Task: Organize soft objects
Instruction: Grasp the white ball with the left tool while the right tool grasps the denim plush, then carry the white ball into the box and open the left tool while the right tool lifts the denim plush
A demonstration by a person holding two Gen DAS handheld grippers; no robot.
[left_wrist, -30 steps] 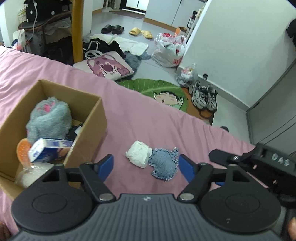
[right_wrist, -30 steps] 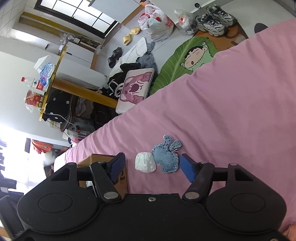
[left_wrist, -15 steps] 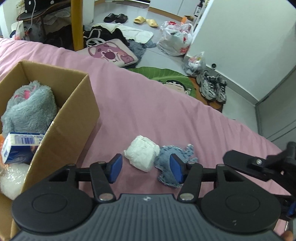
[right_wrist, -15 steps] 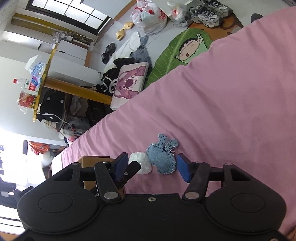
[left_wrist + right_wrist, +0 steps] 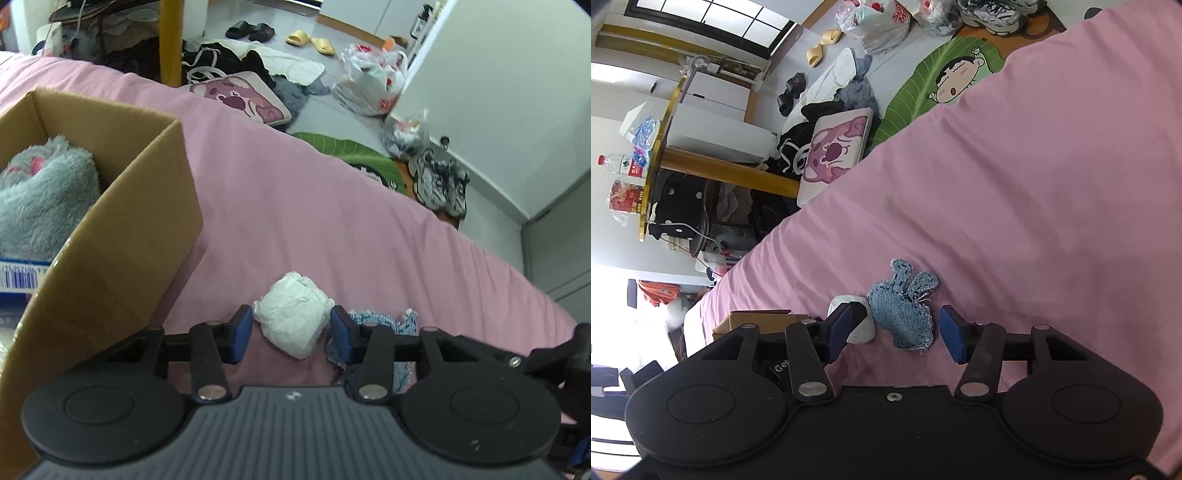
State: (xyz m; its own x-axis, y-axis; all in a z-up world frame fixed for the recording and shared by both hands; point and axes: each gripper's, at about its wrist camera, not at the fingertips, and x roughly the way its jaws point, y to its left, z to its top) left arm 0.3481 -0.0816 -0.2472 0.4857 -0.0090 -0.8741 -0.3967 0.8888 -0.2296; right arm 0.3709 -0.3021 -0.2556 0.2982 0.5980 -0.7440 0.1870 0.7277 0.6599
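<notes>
A white soft bundle [image 5: 293, 319] lies on the pink bed cover [image 5: 295, 206], a denim rabbit-shaped piece [image 5: 388, 325] touching its right side. My left gripper [image 5: 291, 334] is open and low over the bed; its blue pads [image 5: 242, 334] stand close against both sides of the bundle. In the right wrist view the denim rabbit [image 5: 905, 306] lies between the fingers of my open right gripper [image 5: 897, 332], which hangs a little above it. There the white bundle [image 5: 862, 330] is partly hidden by a finger.
An open cardboard box [image 5: 122, 229] stands on the bed just left of the bundle, holding a grey fluffy item [image 5: 44, 195] and a blue-and-white carton [image 5: 18, 277]. Beyond the bed edge are a green mat [image 5: 923, 85], shoes, bags and a yellow table leg [image 5: 170, 40].
My left gripper has moved forward and down onto the white bundle, and its fingers have narrowed around it. The right gripper has come closer over the denim rabbit.
</notes>
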